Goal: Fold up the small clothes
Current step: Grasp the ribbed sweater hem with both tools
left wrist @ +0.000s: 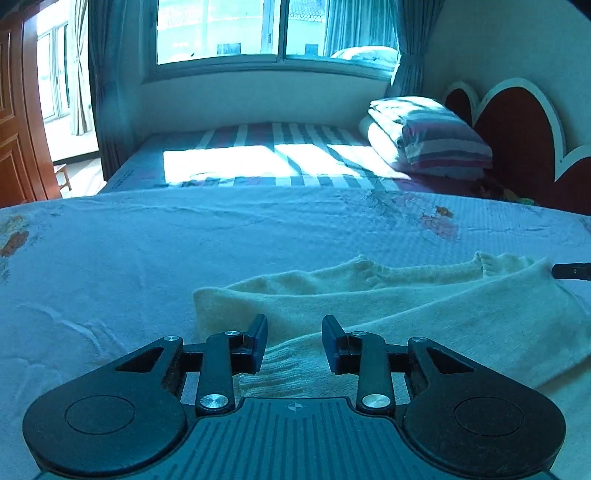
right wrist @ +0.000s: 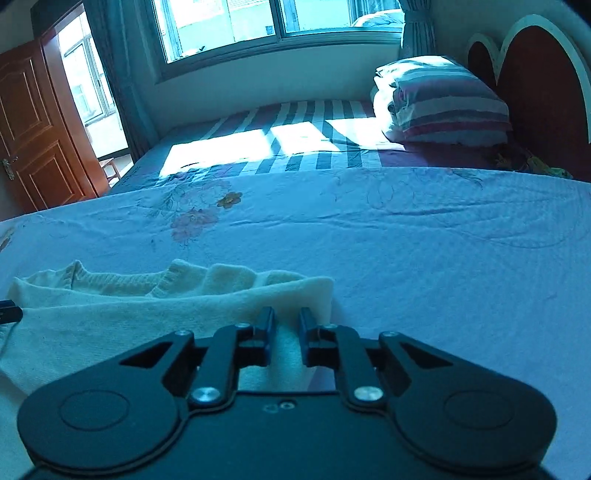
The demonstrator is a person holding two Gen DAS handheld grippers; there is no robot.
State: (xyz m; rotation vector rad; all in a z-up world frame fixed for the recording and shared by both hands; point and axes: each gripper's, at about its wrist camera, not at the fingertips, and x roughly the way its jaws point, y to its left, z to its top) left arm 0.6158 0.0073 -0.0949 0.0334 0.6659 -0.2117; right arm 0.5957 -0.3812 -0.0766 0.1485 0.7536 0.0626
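Note:
A small cream knitted sweater point(left wrist: 406, 310) lies flat on the blue bedsheet point(left wrist: 184, 251), partly folded over itself. My left gripper point(left wrist: 294, 330) is open, its fingers either side of the sweater's ribbed near edge. In the right wrist view the sweater point(right wrist: 147, 314) lies at the lower left. My right gripper point(right wrist: 286, 319) has its jaws a narrow gap apart over the sweater's right end, with cloth showing between them. The right gripper's tip point(left wrist: 570, 271) shows at the right edge of the left wrist view. The left gripper's tip point(right wrist: 9, 314) shows at the left edge of the right wrist view.
A folded striped quilt with a pillow point(left wrist: 428, 136) sits at the far right by the heart-shaped headboard point(left wrist: 517, 122). A striped sheet point(left wrist: 277, 155) covers the far part of the bed under the window point(left wrist: 273, 29). A brown wooden door point(right wrist: 37, 125) stands at left.

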